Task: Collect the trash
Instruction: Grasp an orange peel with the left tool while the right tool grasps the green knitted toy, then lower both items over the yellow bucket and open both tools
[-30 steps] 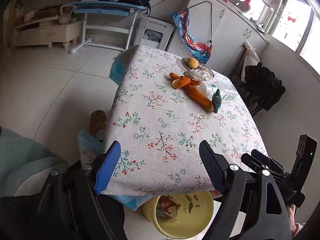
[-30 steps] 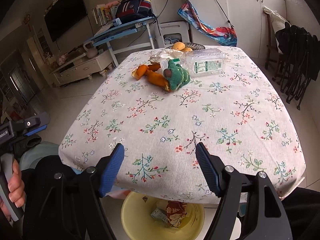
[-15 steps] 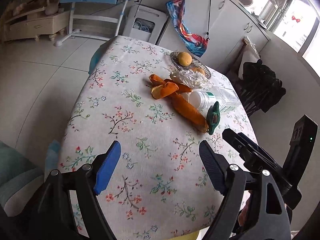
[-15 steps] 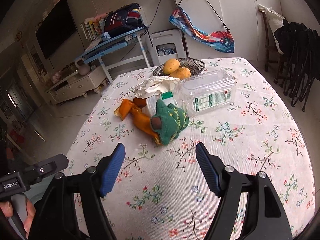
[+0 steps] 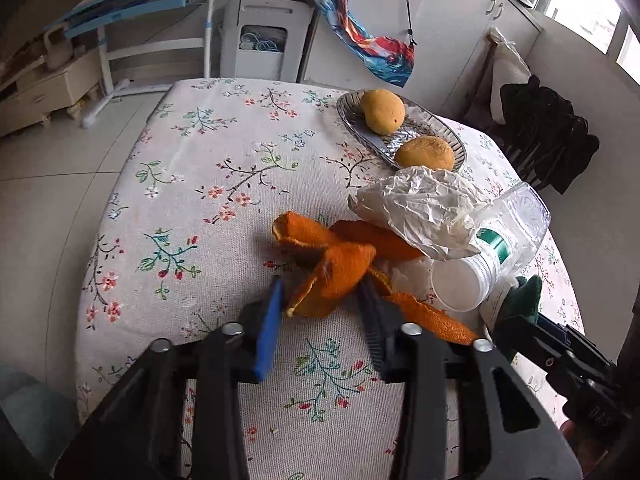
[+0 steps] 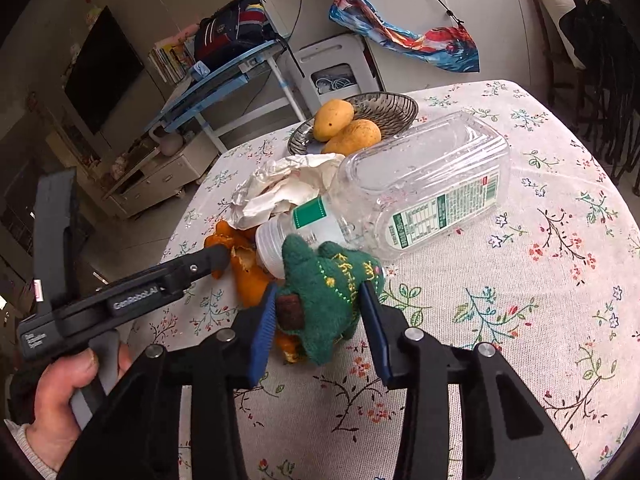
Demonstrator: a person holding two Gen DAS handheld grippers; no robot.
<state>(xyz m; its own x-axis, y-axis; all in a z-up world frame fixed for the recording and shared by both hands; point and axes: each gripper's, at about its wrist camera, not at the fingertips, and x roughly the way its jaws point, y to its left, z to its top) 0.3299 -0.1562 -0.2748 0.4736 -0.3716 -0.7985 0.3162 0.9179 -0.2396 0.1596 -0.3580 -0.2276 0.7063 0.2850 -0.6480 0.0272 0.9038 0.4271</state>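
In the left wrist view the left claw (image 5: 320,292) sits low in the centre of the frame, its jaws closing around a curl of orange peel (image 5: 332,276) that lies between them on the flowered tabletop (image 5: 208,184); the blue pad looks to touch the peel's lower edge and the dark finger lies against its other side. More peel trails toward the lower right; just right of it lies a clear plastic bottle (image 5: 512,232) on its side, white cap toward the camera, with a crumpled white wrapper (image 5: 424,208) draped over its neck. In the upper right of the cloth a metal dish (image 5: 384,144) holds two yellow fruits (image 5: 382,110). In the right wrist view the right claw (image 6: 318,304) is closing too — a green felt ornament (image 6: 328,300) with a brown patch and yellow stitching fills the gap, and both pads press its sides. The bottle lies just above it, label up; at lower left a hand (image 6: 68,392) grips the handle of the other tool, whose tip reaches the peel.
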